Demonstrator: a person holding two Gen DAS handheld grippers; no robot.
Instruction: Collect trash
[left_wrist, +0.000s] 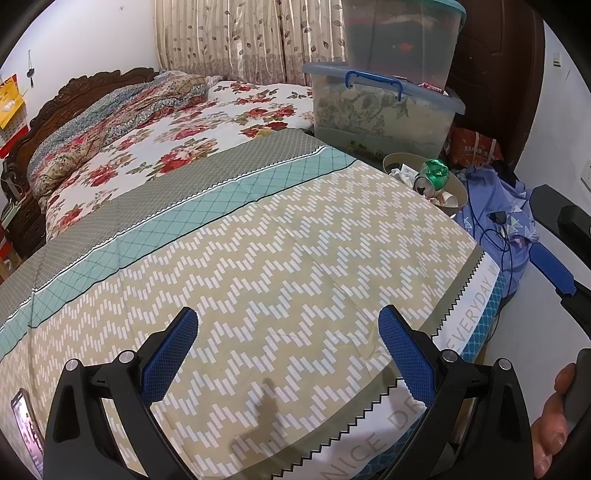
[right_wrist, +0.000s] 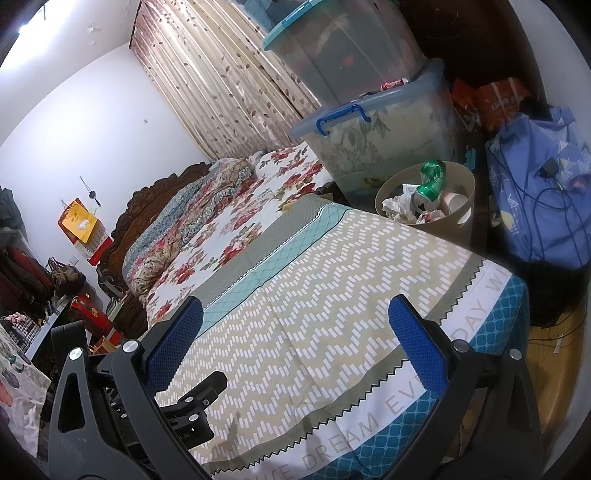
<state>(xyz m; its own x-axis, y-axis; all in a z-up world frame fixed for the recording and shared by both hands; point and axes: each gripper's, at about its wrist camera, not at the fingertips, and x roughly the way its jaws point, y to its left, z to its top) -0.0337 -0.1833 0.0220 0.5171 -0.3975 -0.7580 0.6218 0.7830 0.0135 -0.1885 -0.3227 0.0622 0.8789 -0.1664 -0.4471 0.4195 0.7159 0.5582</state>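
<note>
A tan round waste bin (left_wrist: 460, 188) (right_wrist: 466, 218) stands past the far right corner of the bed. In it lie a crushed green can (left_wrist: 432, 175) (right_wrist: 430, 181), crumpled white paper (right_wrist: 397, 206) and small paper cups (right_wrist: 456, 201). My left gripper (left_wrist: 288, 325) hovers open over the zigzag bedsheet (left_wrist: 258, 258), nothing between its blue pads. My right gripper (right_wrist: 295, 317) is also open and empty over the same sheet (right_wrist: 332, 277). The right gripper's blue finger (left_wrist: 550, 269) shows at the edge of the left wrist view.
Two stacked clear storage boxes (left_wrist: 380, 107) (right_wrist: 376, 140) stand behind the bin. A blue cloth bundle with black cables (left_wrist: 495, 218) (right_wrist: 535, 184) lies right of it. A floral quilt and pillows (left_wrist: 147, 122) cover the far bed. A phone (left_wrist: 26, 424) lies at lower left.
</note>
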